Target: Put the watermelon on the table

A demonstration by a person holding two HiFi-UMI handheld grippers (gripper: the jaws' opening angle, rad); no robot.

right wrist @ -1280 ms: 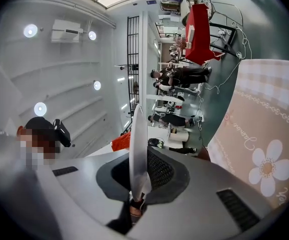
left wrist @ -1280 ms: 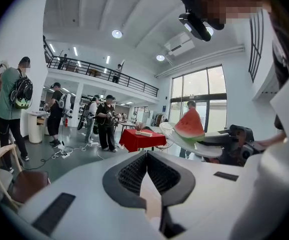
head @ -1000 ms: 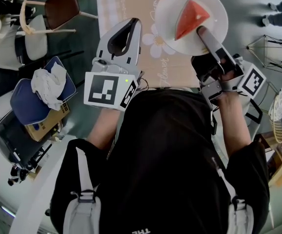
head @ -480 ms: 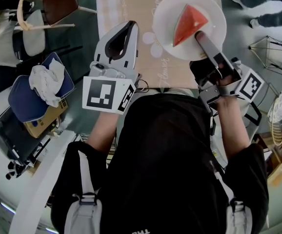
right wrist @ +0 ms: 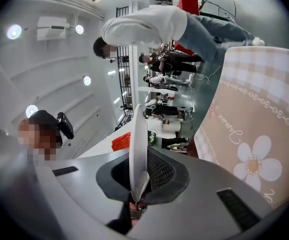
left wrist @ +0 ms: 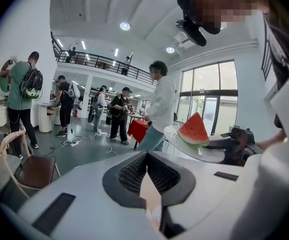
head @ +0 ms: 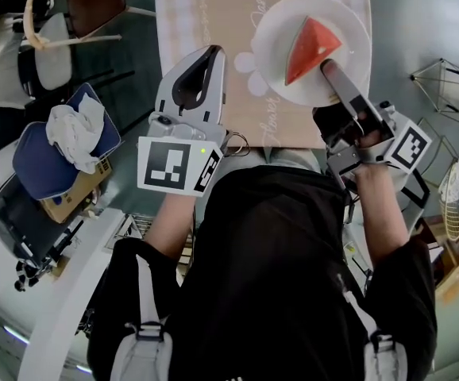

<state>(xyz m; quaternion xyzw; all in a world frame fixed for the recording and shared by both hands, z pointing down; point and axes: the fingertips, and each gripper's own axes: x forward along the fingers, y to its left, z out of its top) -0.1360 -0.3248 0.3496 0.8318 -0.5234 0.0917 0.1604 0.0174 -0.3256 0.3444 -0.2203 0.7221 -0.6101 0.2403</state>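
Watermelon (head: 309,48): one triangular wedge, red flesh with a thin pale and green rind along its wide edge. In the left gripper view (left wrist: 193,130) it stands rind down with the point up. It sits on a round white plate (head: 273,38), roughly at the middle, over the near right part of the table (head: 214,22) with its beige flowered cloth.

The head view does not show whether the plate touches the cloth. The plate's near rim is covered by the right gripper (head: 325,64). In the right gripper view the plate (right wrist: 137,149) is seen edge-on as a thin white blade, and the wedge cannot be made out for sure. The person's body fills the lower head view and hides both forearms in part.

The right gripper's jaws are clamped on the plate's near rim, so the wedge lies just past their tips, not between them. The left gripper (head: 211,52) hangs over the table's near edge, well to the left of the plate. Its jaws are closed tip to tip on nothing, and the wedge shows off to its right.
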